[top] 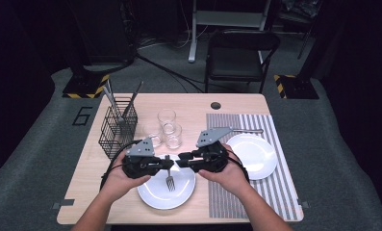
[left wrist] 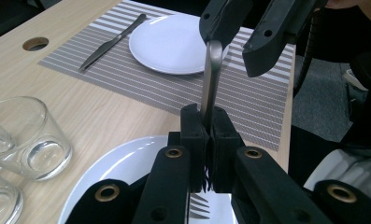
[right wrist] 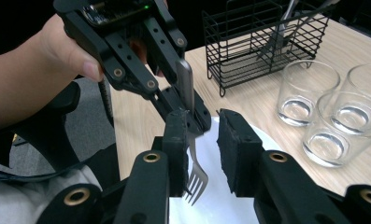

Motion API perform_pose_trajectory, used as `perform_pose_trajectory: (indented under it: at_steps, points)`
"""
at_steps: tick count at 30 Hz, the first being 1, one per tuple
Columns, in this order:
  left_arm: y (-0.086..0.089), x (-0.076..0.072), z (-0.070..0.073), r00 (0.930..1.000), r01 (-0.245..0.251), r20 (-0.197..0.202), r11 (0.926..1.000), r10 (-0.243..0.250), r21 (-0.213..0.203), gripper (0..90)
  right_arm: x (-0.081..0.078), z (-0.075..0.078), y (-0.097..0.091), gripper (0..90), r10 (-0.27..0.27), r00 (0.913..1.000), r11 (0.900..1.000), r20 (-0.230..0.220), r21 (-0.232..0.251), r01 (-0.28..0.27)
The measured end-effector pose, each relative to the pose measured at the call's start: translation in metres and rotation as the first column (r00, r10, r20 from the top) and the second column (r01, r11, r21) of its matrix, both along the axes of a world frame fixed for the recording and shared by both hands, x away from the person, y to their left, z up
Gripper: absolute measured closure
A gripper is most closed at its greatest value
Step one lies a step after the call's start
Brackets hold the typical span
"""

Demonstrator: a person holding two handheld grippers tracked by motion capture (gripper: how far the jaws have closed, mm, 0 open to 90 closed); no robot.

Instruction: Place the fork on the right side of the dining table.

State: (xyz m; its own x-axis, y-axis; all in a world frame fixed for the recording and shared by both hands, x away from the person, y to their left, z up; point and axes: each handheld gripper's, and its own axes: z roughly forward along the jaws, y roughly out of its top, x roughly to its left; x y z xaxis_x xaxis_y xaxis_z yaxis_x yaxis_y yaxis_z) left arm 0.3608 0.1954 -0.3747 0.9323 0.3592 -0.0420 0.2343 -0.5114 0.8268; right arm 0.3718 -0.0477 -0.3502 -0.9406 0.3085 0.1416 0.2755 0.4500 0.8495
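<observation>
L gripper [left wrist: 210, 154] clamping fork [left wrist: 212, 79] over plate rim [left wrist: 127, 154], R gripper [right wrist: 203, 154] jaws apart — glasses [right wrist: 309, 91] near

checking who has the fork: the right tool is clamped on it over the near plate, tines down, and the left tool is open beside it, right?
Sides are swapped. The left gripper view shows the left tool clamped on the fork, and the right gripper view shows the right tool open beside it. The rest holds: the fork hangs tines down over the near plate.

Black hand-held gripper [top: 171, 163] pair (brass-ringed screws), grey three-cornered plates, trailing black cables.
</observation>
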Motion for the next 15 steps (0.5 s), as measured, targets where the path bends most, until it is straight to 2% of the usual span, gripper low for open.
perform_pose_trajectory:
  at_steps: [15]
  points:
    - [-0.0056,-0.0027,-0.0011,0.9997,0.024,-0.004,0.9996,-0.024,0.012,86.8,-0.0003,0.0043,0.0109,72.1,0.035,0.9994,0.9994,0.005,0.005,-0.035]
